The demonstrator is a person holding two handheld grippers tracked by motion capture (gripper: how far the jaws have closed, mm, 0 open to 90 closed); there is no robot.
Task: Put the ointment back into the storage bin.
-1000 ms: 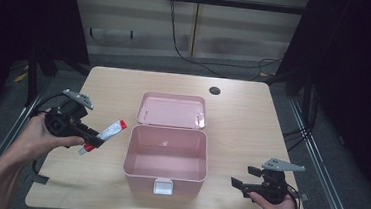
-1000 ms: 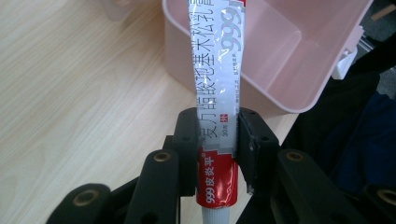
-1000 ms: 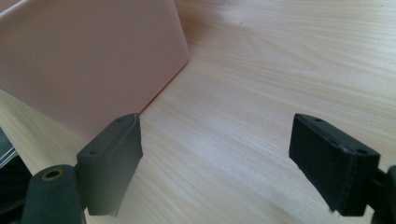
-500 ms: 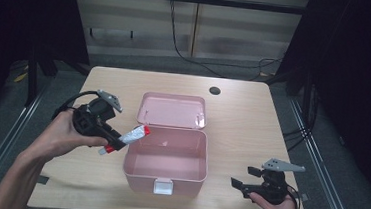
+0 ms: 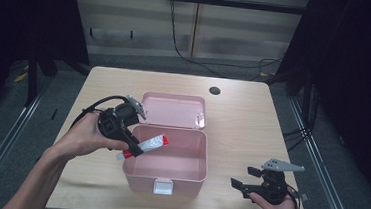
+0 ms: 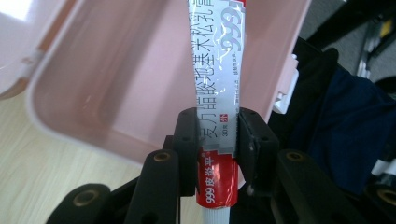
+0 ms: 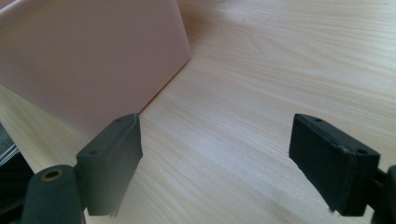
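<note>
The left claw (image 5: 132,148) is clamped on a silver-and-red ointment tube (image 5: 145,144), its pads pressing the tube near the red end, as the left gripper view shows (image 6: 217,140). In the high view the tube hangs over the box's rim at about 9 o'clock, its upper end already above the open pink box (image 5: 188,170), its lower red end outside the wall. The box sits at the middle of the bench (image 5: 243,114), lid (image 5: 173,109) thrown back toward 12 o'clock, and its inside looks bare.

So the pick-up is done and the carry looks nearly done. What seems left is to bring the tube fully over the hollow, lower it and let go; closing the lid may follow.

The right claw (image 5: 240,185) rests at about 4 o'clock of the box, jaws wide apart with nothing between them, above bare wood (image 7: 243,140).
</note>
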